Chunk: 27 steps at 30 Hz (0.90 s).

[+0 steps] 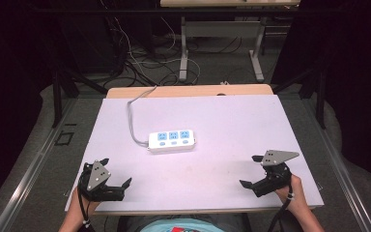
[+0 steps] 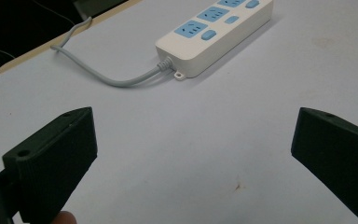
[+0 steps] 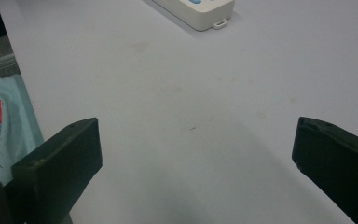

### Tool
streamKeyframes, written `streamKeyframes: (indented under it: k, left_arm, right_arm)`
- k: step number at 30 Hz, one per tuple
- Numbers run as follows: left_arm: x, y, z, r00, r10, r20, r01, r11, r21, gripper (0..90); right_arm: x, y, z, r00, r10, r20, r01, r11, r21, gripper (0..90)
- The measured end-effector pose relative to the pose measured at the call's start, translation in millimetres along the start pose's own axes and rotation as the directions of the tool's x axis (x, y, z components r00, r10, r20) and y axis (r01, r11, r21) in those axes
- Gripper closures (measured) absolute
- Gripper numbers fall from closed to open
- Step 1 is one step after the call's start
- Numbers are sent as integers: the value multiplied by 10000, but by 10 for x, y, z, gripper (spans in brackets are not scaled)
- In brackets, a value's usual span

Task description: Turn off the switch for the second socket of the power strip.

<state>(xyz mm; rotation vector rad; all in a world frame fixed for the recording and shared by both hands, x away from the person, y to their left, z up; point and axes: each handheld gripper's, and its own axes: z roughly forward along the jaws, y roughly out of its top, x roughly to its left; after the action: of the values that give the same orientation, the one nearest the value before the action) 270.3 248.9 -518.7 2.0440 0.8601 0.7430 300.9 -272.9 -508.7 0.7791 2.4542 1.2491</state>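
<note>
A white power strip (image 1: 172, 141) with three blue sockets lies near the middle of the white table top (image 1: 232, 121). Its grey cable (image 1: 132, 118) runs off the far edge. In the left gripper view the power strip (image 2: 214, 35) lies ahead to the upper right, cable (image 2: 107, 77) trailing left. One end of the power strip (image 3: 200, 11) peeks in at the top of the right gripper view. My left gripper (image 1: 117, 172) rests open at the near left corner, nothing between its jaws. My right gripper (image 1: 251, 170) is open and empty at the near right.
The table's front edge lies just under both hands. A wooden strip (image 1: 188, 91) borders the far side. Beyond it are table legs (image 1: 183, 53) and loose cables on the floor (image 1: 145, 58). A person's printed shirt (image 3: 0, 126) shows at the left of the right gripper view.
</note>
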Motion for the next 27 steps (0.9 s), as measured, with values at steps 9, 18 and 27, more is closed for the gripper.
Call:
streamKeyframes:
  k: [9, 18, 27]
  left_arm:
    - [4, 21, -7, 10000, -90, -26, 91, 9996, 280, 0]
    - [51, 61, -32, 9996, -274, -117, 278, 9990, 346, 0]
    - [72, 110, -36, 9993, -360, -118, 366, 9980, 506, 0]
  right_arm:
    - [-8, 0, -7, 10000, -37, 1, 37, 9999, 107, 11]
    - [-9, 0, -12, 10000, -78, -11, 78, 9999, 147, 11]
    - [-6, -1, 1, 10000, -41, 52, 40, 9999, 93, 9]
